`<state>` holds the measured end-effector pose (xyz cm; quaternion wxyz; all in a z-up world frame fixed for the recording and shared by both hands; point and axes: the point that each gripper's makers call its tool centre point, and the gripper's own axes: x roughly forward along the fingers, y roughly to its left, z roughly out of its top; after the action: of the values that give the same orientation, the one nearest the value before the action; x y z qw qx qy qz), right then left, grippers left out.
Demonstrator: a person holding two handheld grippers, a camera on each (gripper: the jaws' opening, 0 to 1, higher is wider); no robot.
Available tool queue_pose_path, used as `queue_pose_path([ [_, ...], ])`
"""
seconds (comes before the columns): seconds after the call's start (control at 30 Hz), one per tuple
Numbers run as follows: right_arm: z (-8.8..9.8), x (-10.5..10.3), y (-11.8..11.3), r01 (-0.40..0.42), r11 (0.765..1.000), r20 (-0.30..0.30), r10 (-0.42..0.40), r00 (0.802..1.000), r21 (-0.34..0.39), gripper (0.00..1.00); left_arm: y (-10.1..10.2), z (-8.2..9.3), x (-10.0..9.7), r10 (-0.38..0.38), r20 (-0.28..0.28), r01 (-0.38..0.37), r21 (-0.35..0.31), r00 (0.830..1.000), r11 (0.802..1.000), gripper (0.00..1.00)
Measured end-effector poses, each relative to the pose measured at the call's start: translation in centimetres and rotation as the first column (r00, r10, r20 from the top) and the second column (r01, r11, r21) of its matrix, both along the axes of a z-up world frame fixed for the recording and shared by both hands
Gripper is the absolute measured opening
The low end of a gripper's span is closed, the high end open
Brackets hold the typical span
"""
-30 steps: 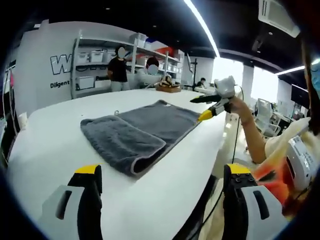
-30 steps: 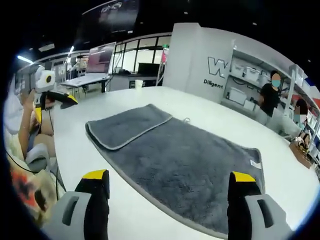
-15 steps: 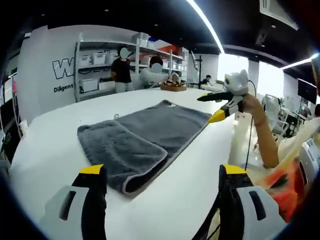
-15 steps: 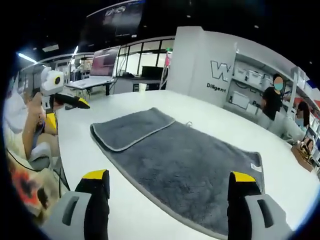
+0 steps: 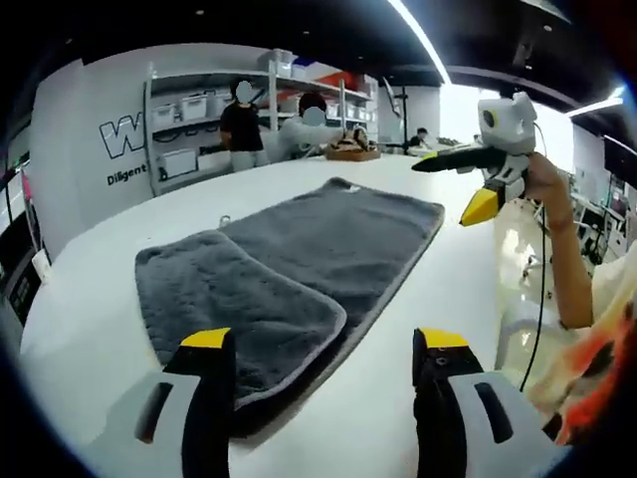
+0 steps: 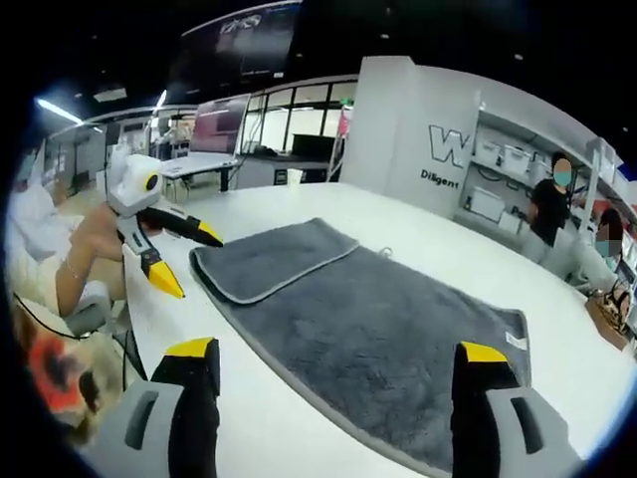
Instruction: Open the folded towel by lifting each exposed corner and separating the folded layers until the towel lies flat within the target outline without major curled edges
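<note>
A grey towel (image 5: 328,234) lies on the white table (image 5: 90,319), one end folded over as a flap (image 5: 234,299) near my left gripper (image 5: 323,341). That gripper is open, low over the table, its jaws straddling the flap's near edge. My right gripper (image 5: 448,187) hangs open above the table's edge, off the towel's long side. From the right gripper view, the towel (image 6: 398,329) spreads ahead with the flap (image 6: 269,259) at its far left and a white label (image 6: 516,341) at its right corner. There my right gripper (image 6: 335,351) is open; the left gripper (image 6: 191,261) hovers open just left of the flap.
A small metal ring (image 5: 226,221) lies on the table beyond the towel. A wooden tray (image 5: 350,152) sits at the far end. Two people (image 5: 242,124) stand by shelving (image 5: 189,129) at the wall. The table's edge (image 5: 488,329) runs along the person's side.
Both cameras have moved in toward the towel. The left gripper has come close to the folded flap's corner, and the right gripper has risen beside the towel's long edge. The towel has not moved.
</note>
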<state>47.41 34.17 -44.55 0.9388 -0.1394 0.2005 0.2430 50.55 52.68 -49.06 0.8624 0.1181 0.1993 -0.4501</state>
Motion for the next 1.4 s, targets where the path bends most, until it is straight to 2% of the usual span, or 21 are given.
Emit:
queue_pose_path([
  [0.13, 0.0, -0.1, 0.1, -0.008, 1.000, -0.006, 0.008, 1.000, -0.004, 0.97, -0.6, -0.5, 0.8, 0.014, 0.031, -0.014, 0.023, 0.999, 1.000, 0.59],
  [0.3, 0.1, -0.2, 0.3, -0.015, 1.000, -0.001, 0.015, 1.000, -0.007, 0.96, -1.2, -1.1, 1.6, 0.015, 0.086, -0.022, 0.086, 0.996, 0.996, 0.52],
  [0.4, 0.0, -0.3, 0.4, -0.017, 1.000, -0.003, 0.017, 1.000, -0.010, 0.96, -1.7, -1.6, 2.0, 0.012, 0.096, -0.022, 0.112, 0.995, 0.993, 0.46],
  [0.5, -0.2, -0.3, 0.4, -0.022, 1.000, -0.009, 0.021, 1.000, -0.017, 0.96, -1.5, -1.8, 3.2, 0.058, 0.152, -0.081, 0.151, 0.987, 0.985, 0.42],
  [0.6, -0.4, -0.5, 0.5, -0.031, 0.999, -0.016, 0.031, 0.999, -0.034, 0.96, -2.3, -2.5, 2.9, 0.026, 0.123, -0.045, 0.159, 0.992, 0.986, 0.39],
  [0.73, -0.3, -0.4, 0.4, -0.033, 0.999, -0.012, 0.032, 0.999, -0.033, 0.95, -2.6, -3.0, 2.7, 0.018, 0.137, -0.042, 0.177, 0.990, 0.983, 0.34],
  [0.9, -0.5, -0.5, 0.5, -0.040, 0.998, -0.018, 0.039, 0.999, -0.045, 0.94, -3.1, -2.3, 3.0, 0.014, 0.145, -0.032, 0.120, 0.989, 0.992, 0.20],
  [1.07, -0.5, -0.5, 0.6, -0.041, 0.998, -0.020, 0.040, 0.999, -0.047, 0.94, -3.5, -1.9, 3.0, -0.003, 0.172, -0.014, 0.098, 0.985, 0.995, 0.03],
  [1.17, -0.5, -0.6, 0.6, -0.041, 0.998, -0.020, 0.040, 0.999, -0.049, 0.94, -3.5, -2.0, 3.0, -0.010, 0.163, -0.005, 0.089, 0.987, 0.996, 0.02],
  [1.3, -0.4, -0.5, 0.4, -0.039, 0.998, -0.018, 0.038, 0.999, -0.053, 0.94, -3.3, -1.5, 3.1, 0.008, 0.161, -0.015, 0.044, 0.987, 0.999, 0.02],
  [1.4, -0.6, -0.4, 0.4, -0.038, 0.998, -0.023, 0.037, 0.999, -0.055, 0.94, -2.5, -0.3, 3.9, 0.065, 0.154, -0.059, -0.039, 0.986, 0.997, 0.02],
])
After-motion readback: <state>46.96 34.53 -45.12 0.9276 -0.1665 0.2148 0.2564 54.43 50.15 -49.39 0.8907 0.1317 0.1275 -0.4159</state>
